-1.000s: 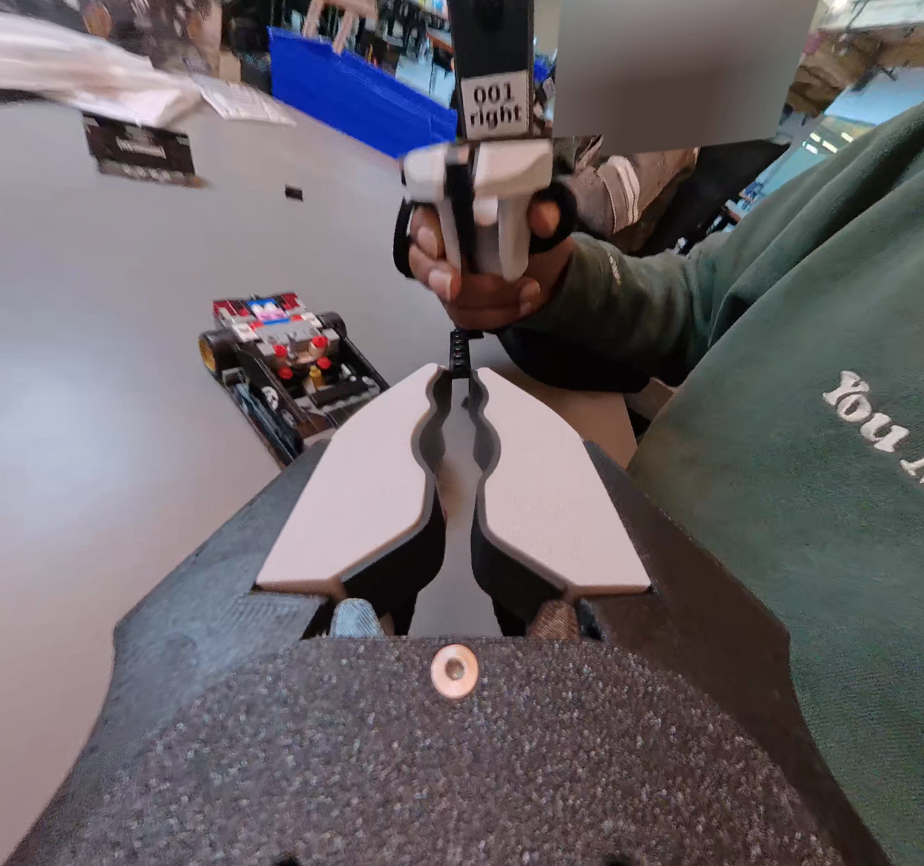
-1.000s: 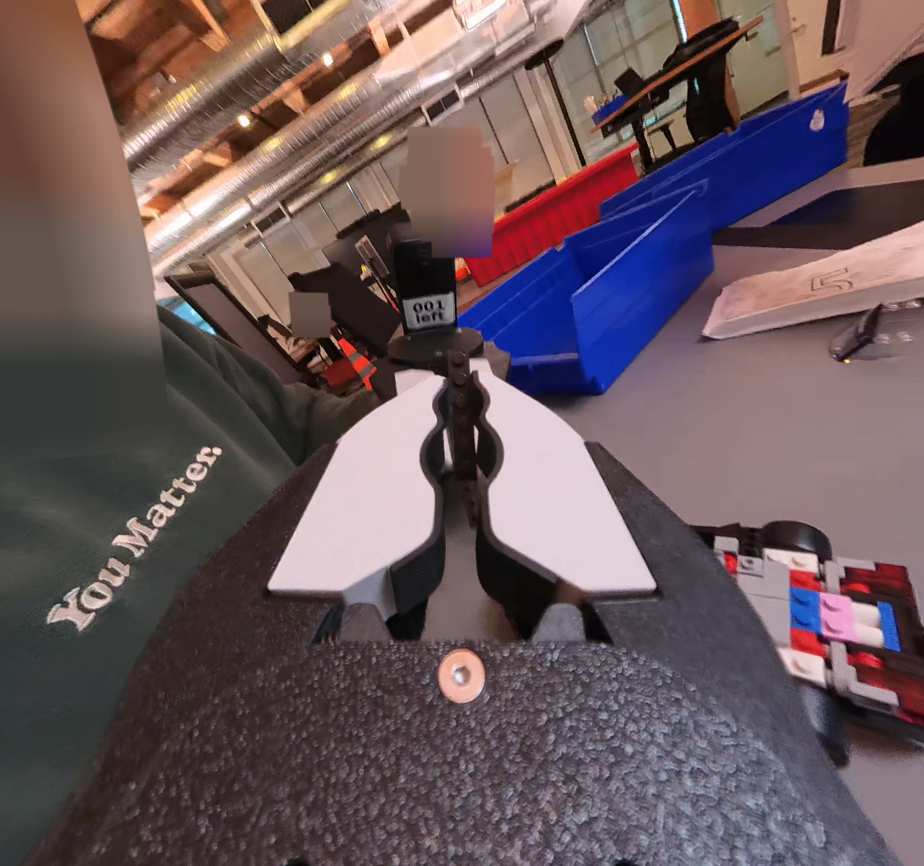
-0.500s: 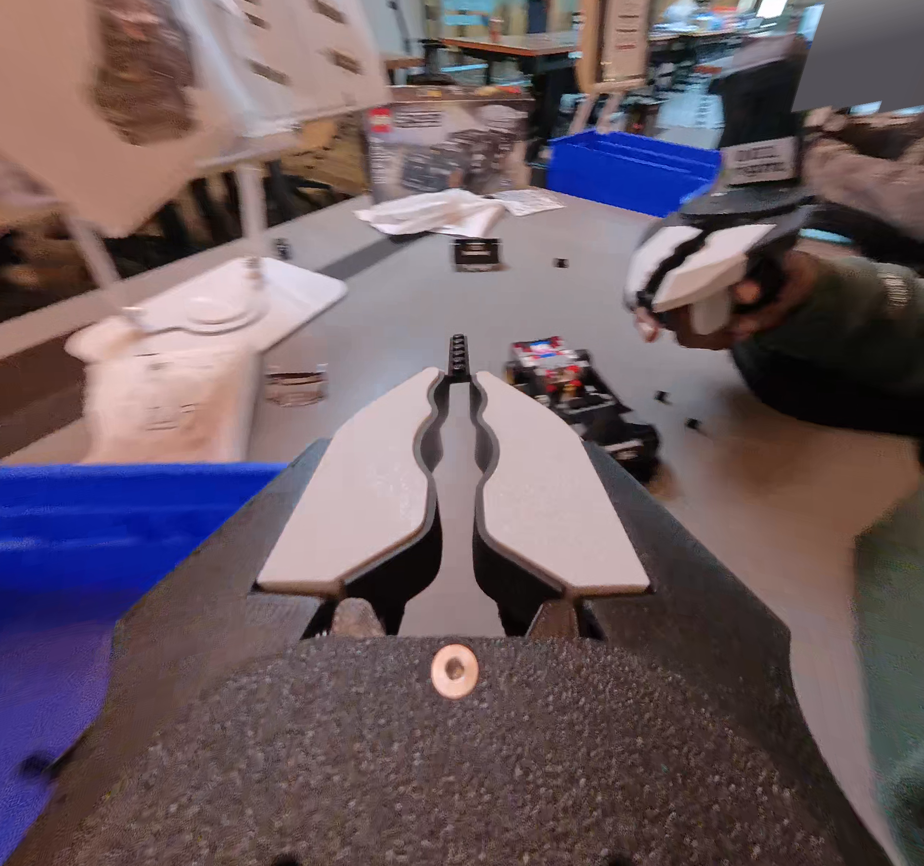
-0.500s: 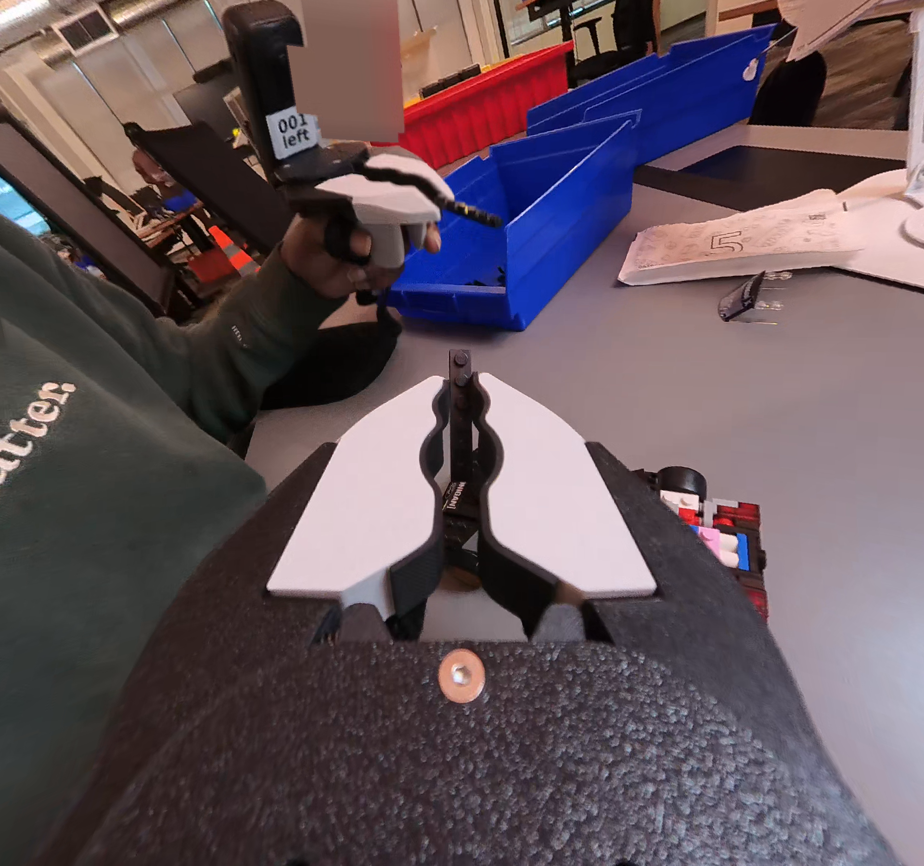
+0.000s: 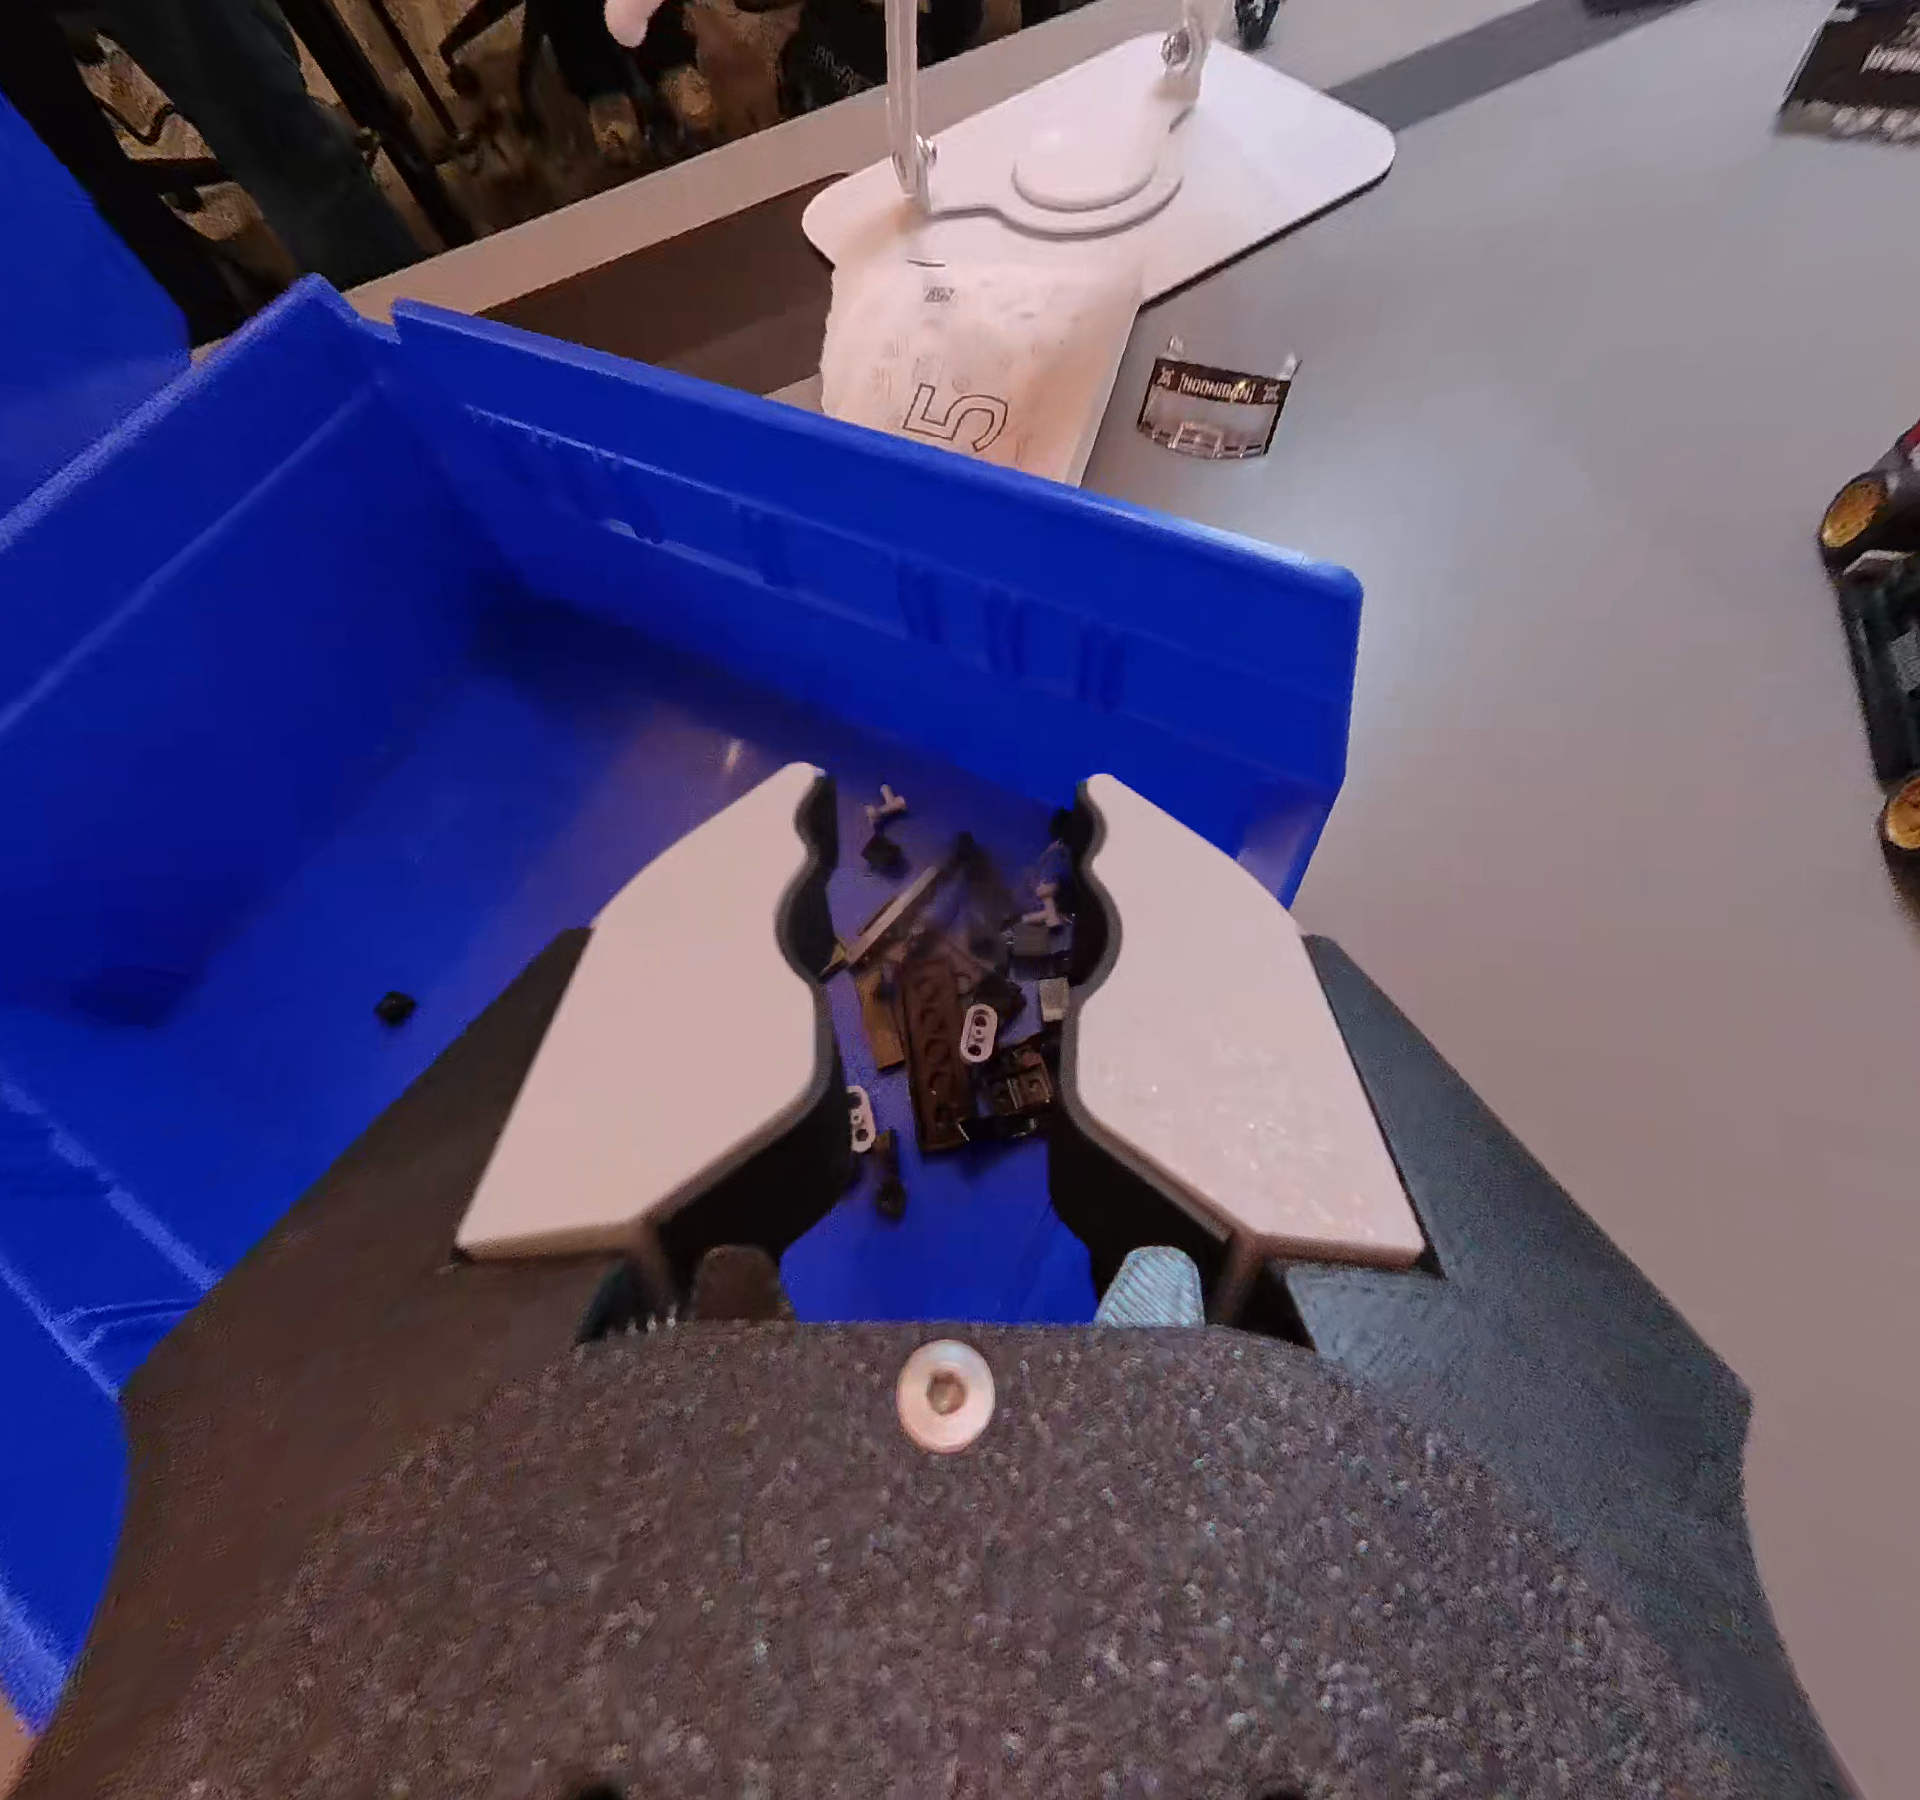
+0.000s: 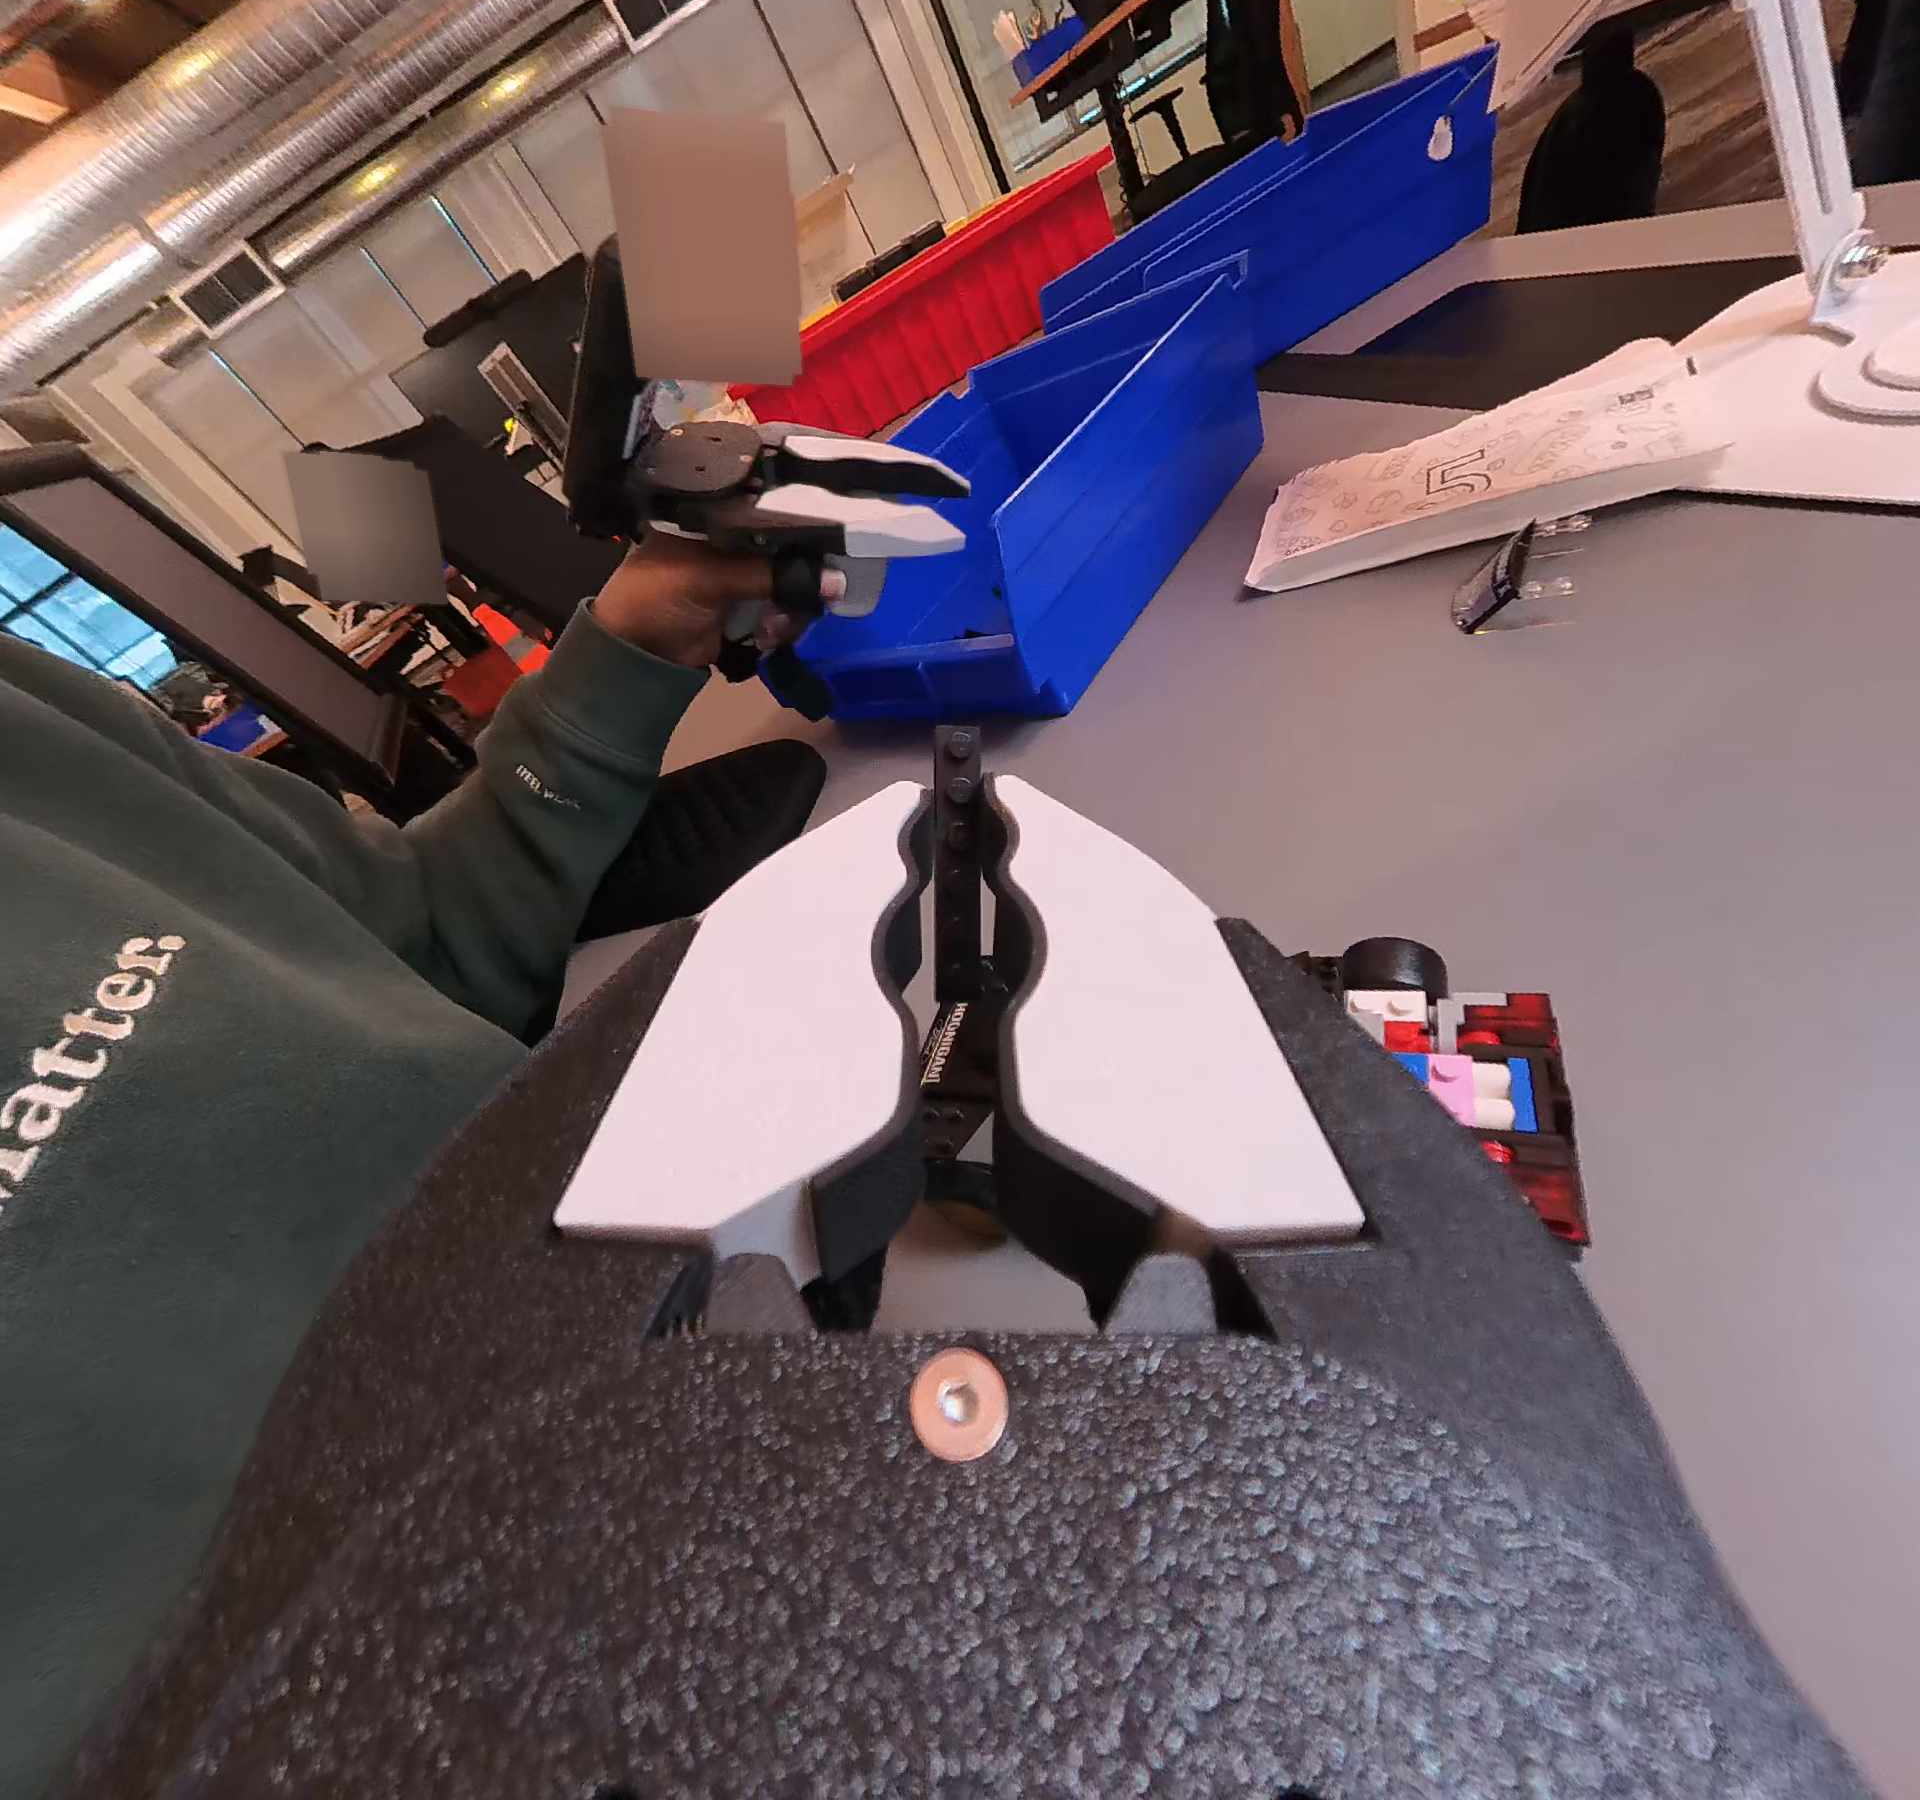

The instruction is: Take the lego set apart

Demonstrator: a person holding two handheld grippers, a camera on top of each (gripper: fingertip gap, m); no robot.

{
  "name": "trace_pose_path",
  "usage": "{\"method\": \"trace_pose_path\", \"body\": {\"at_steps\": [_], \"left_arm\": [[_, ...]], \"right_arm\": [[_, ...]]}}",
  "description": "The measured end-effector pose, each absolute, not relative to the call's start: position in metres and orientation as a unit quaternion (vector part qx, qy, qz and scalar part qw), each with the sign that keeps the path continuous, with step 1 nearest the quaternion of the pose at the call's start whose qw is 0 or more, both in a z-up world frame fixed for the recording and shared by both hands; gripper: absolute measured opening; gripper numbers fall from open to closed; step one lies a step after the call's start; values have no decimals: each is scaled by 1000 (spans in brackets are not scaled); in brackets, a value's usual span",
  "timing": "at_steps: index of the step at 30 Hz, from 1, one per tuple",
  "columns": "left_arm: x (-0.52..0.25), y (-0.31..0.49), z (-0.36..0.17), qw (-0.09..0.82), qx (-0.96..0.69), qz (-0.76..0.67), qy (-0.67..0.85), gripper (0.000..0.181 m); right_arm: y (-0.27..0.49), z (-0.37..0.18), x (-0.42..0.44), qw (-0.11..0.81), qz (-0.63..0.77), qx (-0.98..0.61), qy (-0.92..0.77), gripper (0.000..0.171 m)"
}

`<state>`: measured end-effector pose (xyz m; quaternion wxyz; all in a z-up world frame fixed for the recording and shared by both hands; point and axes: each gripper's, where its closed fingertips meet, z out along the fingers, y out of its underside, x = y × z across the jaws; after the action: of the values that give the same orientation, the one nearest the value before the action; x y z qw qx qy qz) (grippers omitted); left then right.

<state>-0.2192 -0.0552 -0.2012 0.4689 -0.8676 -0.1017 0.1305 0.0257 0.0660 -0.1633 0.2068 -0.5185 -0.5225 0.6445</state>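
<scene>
My left gripper (image 5: 948,800) is open and empty above the blue bin (image 5: 883,545). Several loose black and grey lego pieces (image 5: 951,1012) lie on the bin floor below its jaws. It also shows in the right wrist view (image 6: 951,509), held over the bin (image 6: 1122,503) with its jaws apart. My right gripper (image 6: 958,789) is shut on a long black studded lego strip (image 6: 956,867) that sticks out past the fingertips. The lego car (image 6: 1465,1075) sits on the grey table just right of my right gripper; its edge shows in the left wrist view (image 5: 1886,649).
A white paper bag (image 5: 966,358) and a white stand base (image 5: 1122,161) lie beyond the bin. A small clear and black lego part (image 5: 1210,405) rests on the table (image 5: 1558,815). More blue and red bins (image 6: 1299,223) stand farther back. The gap from one gripper's tips to the other's is roughly 30 cm.
My left gripper swung left from in front of the right gripper to over the blue bin and opened; the black strip it held has left its grasp. My right gripper stays shut on its strip.
</scene>
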Motion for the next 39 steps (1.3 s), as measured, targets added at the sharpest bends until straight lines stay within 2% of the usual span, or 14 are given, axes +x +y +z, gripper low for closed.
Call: {"method": "trace_pose_path", "body": {"at_steps": [3,5,7,9,14,18,23,25,30,31,34,36,39], "left_arm": [[-209,-48,-191,495,-856,128,-71,49],[-181,-37,-173,547,-833,84,-19,39],[-132,-27,-158,595,-802,-22,49,24],[-86,-20,-149,613,-773,-144,82,20],[-14,-4,-157,575,-740,-339,83,19],[12,6,-167,540,-735,-406,59,19],[27,11,-184,503,-759,-409,65,15],[32,9,-184,495,-757,-421,70,5],[27,6,-180,503,-757,-408,83,4],[20,5,-175,516,-757,-391,87,4],[-28,2,-155,571,-766,-286,76,4],[-79,-4,-144,606,-774,-178,40,4],[-151,-25,-143,607,-793,-45,-39,4]], "right_arm": [[64,-164,26,208,643,-516,-527,8],[60,-164,26,204,645,-511,-530,8],[53,-164,26,205,645,-497,-544,8],[43,-166,26,218,632,-477,-570,8],[24,-178,23,324,539,-417,-656,8],[16,-186,22,378,470,-383,-700,8],[8,-185,22,408,440,-356,-717,8],[8,-187,22,421,418,-348,-726,8],[10,-184,23,424,420,-353,-721,9],[16,-181,24,422,421,-362,-716,14],[44,-174,34,380,433,-404,-710,28],[60,-183,51,323,416,-422,-738,25],[76,-212,80,244,360,-448,-781,24]]}}
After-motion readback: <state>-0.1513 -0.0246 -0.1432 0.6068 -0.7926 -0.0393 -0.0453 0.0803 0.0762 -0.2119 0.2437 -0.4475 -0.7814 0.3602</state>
